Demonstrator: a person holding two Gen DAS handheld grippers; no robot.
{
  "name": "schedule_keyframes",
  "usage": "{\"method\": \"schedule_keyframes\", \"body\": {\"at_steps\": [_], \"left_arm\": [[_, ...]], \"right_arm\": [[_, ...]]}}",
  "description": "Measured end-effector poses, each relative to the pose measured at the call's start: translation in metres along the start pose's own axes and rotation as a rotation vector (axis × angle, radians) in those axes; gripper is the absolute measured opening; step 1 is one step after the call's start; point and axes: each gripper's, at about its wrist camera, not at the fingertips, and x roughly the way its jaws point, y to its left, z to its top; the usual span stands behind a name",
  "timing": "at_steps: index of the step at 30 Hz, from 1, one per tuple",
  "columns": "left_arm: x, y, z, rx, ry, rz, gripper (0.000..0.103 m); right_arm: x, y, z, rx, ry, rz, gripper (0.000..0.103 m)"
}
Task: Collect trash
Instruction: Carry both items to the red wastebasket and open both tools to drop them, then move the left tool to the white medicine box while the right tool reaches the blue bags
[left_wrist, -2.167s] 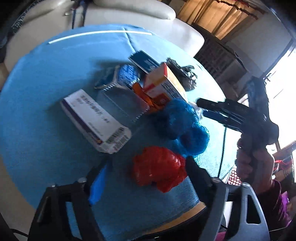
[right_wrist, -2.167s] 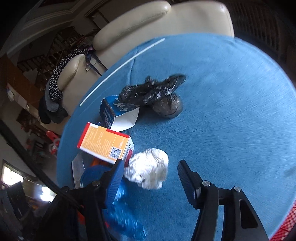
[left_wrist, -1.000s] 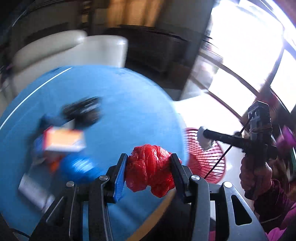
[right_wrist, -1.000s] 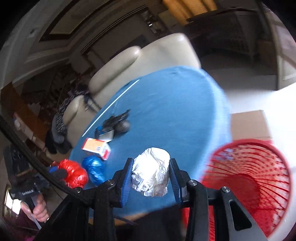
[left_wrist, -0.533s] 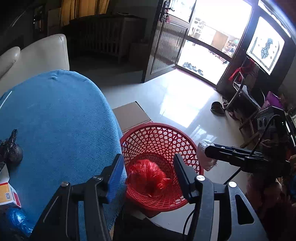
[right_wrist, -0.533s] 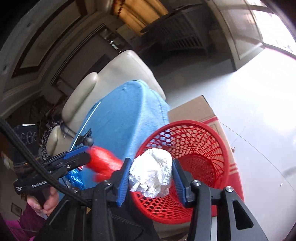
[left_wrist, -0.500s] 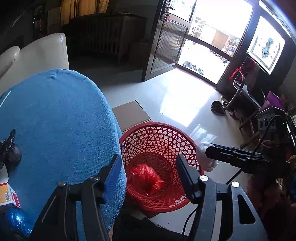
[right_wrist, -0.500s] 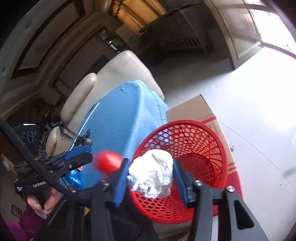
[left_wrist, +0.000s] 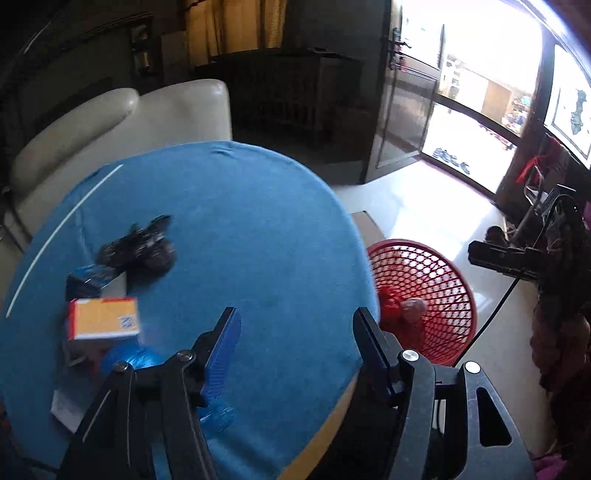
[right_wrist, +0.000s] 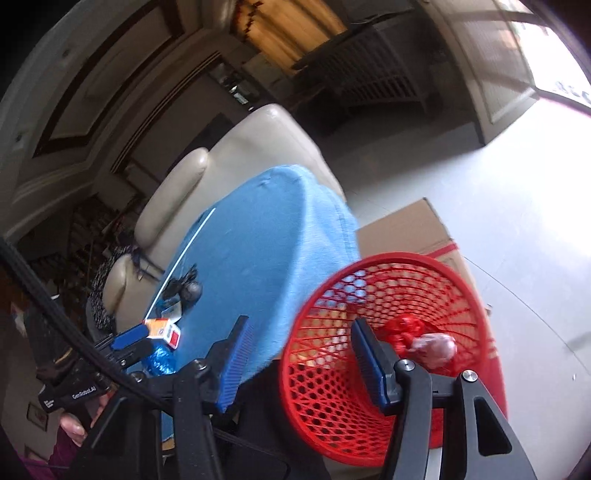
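Observation:
My left gripper (left_wrist: 295, 332) hovers over the near edge of the blue-clothed round table (left_wrist: 240, 221); its jaws are opening with nothing between them. My right gripper (right_wrist: 299, 350) is open and empty above the red mesh basket (right_wrist: 461, 280) on the floor. Inside the basket lie a red bag (right_wrist: 402, 328) and a crumpled white wad (right_wrist: 436, 347). On the table rest a black bag (left_wrist: 140, 243), an orange box (left_wrist: 101, 317), a dark blue box (left_wrist: 88, 280) and a blue bag (left_wrist: 129, 358). The left wrist view also shows the basket (left_wrist: 436, 258) and the right gripper (left_wrist: 474, 254) beside it.
A cream sofa (left_wrist: 110, 122) stands behind the table. A flat cardboard box (right_wrist: 406, 229) lies on the pale floor by the basket. An open doorway (left_wrist: 461, 110) is at the right. A white box (left_wrist: 66, 406) sits at the table's near left edge.
Both grippers opened and let go; the red bag and the white wad dropped into the basket. The left gripper swung back over the table.

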Motion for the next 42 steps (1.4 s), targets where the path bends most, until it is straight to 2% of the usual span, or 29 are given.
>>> {"method": "schedule_keyframes", "body": {"at_steps": [6, 12, 17, 22, 27, 31, 34, 36, 38, 42], "left_arm": [[-0.045, 0.104, -0.061, -0.224, 0.002, 0.225, 0.068], [-0.076, 0.185, -0.100, -0.456, -0.009, 0.359, 0.068], [-0.080, 0.215, -0.113, -0.591, -0.018, 0.337, 0.069], [-0.050, 0.242, -0.119, -0.702, 0.040, 0.302, 0.070], [-0.023, 0.278, -0.129, -0.862, 0.104, 0.259, 0.070], [-0.008, 0.292, -0.127, -0.937, 0.123, 0.243, 0.070], [0.005, 0.297, -0.125, -0.956, 0.148, 0.240, 0.070], [0.012, 0.300, -0.124, -0.980, 0.154, 0.216, 0.065], [0.017, 0.299, -0.125, -0.992, 0.167, 0.203, 0.053], [0.026, 0.295, -0.124, -0.994, 0.177, 0.210, 0.049]], "right_arm": [[0.040, 0.054, -0.004, -0.109, 0.072, 0.081, 0.059], [0.086, 0.122, -0.018, -0.224, 0.175, 0.184, 0.059], [0.121, 0.183, -0.040, -0.330, 0.266, 0.262, 0.059], [0.150, 0.223, -0.058, -0.402, 0.334, 0.295, 0.059], [0.182, 0.241, -0.065, -0.419, 0.394, 0.296, 0.059], [0.205, 0.253, -0.070, -0.432, 0.428, 0.279, 0.059], [0.221, 0.259, -0.075, -0.430, 0.451, 0.269, 0.059], [0.230, 0.263, -0.079, -0.433, 0.462, 0.260, 0.059], [0.237, 0.264, -0.083, -0.438, 0.465, 0.241, 0.059], [0.247, 0.270, -0.090, -0.446, 0.474, 0.250, 0.058]]}}
